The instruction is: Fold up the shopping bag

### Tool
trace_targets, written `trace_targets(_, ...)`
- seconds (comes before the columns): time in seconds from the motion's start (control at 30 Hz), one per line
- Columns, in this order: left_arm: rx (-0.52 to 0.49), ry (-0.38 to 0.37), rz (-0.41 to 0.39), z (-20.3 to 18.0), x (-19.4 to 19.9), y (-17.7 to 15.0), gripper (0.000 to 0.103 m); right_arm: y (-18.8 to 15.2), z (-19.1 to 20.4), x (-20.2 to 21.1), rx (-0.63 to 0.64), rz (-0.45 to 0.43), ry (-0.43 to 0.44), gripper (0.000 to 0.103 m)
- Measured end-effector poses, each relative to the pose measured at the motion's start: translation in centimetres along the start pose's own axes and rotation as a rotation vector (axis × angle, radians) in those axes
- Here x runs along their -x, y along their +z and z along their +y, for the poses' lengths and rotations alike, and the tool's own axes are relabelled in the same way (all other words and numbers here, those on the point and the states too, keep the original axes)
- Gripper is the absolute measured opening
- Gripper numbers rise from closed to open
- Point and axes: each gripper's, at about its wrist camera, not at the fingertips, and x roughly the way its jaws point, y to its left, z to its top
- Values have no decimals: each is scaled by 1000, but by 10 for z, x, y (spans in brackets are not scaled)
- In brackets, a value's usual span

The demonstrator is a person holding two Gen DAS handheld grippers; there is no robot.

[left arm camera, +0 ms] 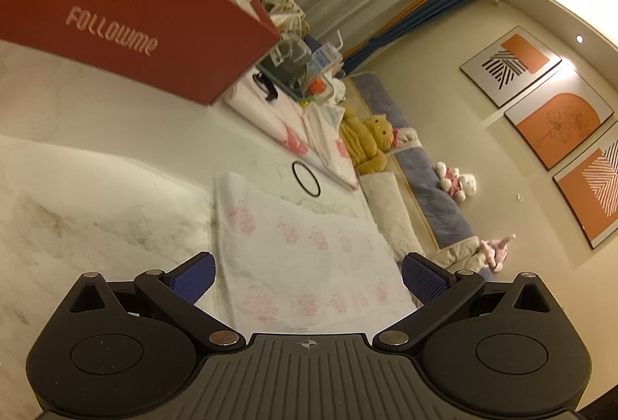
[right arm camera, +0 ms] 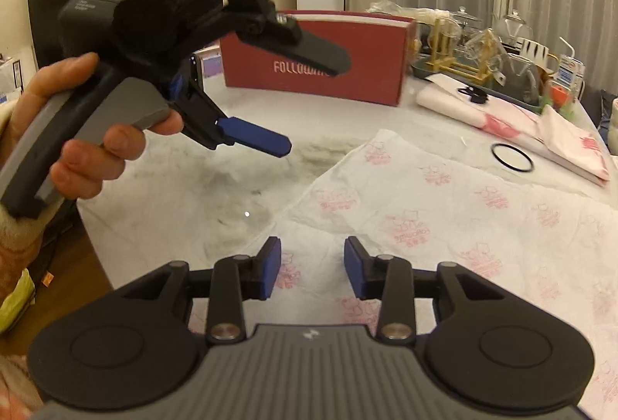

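Shopping bag lies flat on the table, in front of the red box. I judge a fold is about to start: my right gripper hovers part-open over its near edge, my left gripper wide apart, nothing held; next I must pinch that edge

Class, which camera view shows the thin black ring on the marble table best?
The left wrist view: the thin black ring lies central, whole, beyond the white pink-printed shopping bag. The right wrist view shows it smaller, near the right edge.
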Motion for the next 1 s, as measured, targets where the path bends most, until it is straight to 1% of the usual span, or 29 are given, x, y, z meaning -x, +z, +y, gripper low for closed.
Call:
trace_targets(0.1, -12, 10, -25, 1, 13, 1, 103, 8, 19, -13, 36, -6, 80, 39)
trace_targets(0.2, -25, 23, -27, 1, 19, 0, 103, 15, 42, -27, 83, -20, 119, 46)
trace_targets(0.23, -31, 28, -22, 1, 20, -1, 103, 17, 48, -31, 85, -28, 132, 46)
trace_targets(0.27, -36, 36, -17, 1, 21, -2, 103, 19, 53, -35, 82, -34, 144, 50)
trace_targets(0.3, -41, 46, -12, 2, 22, -3, 103, 20, 55, -36, 71, -38, 153, 55)
trace_targets(0.33, -47, 57, -8, 3, 23, -5, 103, 21, 56, -37, 59, -40, 161, 57)
trace_targets(0.4, -57, 79, -4, 7, 26, -7, 103, 20, 51, -32, 23, -41, 183, 59)
trace_targets(0.47, -72, 106, 3, 11, 28, -10, 103, 14, 39, -18, -17, -53, 177, 60)
trace_targets(0.57, -113, 158, 19, 12, 24, -16, 103, 4, 14, 12, -65, -87, 103, 60)
trace_targets(0.63, -171, 174, 18, 7, 21, -22, 103, -2, -4, 30, -84, -111, 23, 61)
trace_targets(0.67, -200, 183, 22, 4, 19, -24, 103, -5, -13, 37, -92, -120, -28, 63)
trace_targets(0.77, -268, 207, 32, -4, 14, -27, 103, -14, -41, 48, -117, -100, -184, 65)
trace_targets(0.83, -306, 215, 41, -6, 13, -26, 103, -21, -54, 50, -122, -54, -276, 65)
trace_targets(0.87, -325, 217, 45, -6, 13, -24, 103, -26, -60, 49, -126, -25, -299, 65)
trace_targets(0.93, -376, 235, 48, -5, 10, -19, 103, -34, -62, 50, -144, -22, -288, 67)
trace_targets(0.97, -404, 251, 52, -5, 9, -16, 103, -38, -62, 51, -153, -27, -276, 73)
trace_targets(1.0, -425, 267, 60, -6, 7, -13, 103, -41, -61, 51, -163, -33, -265, 76)
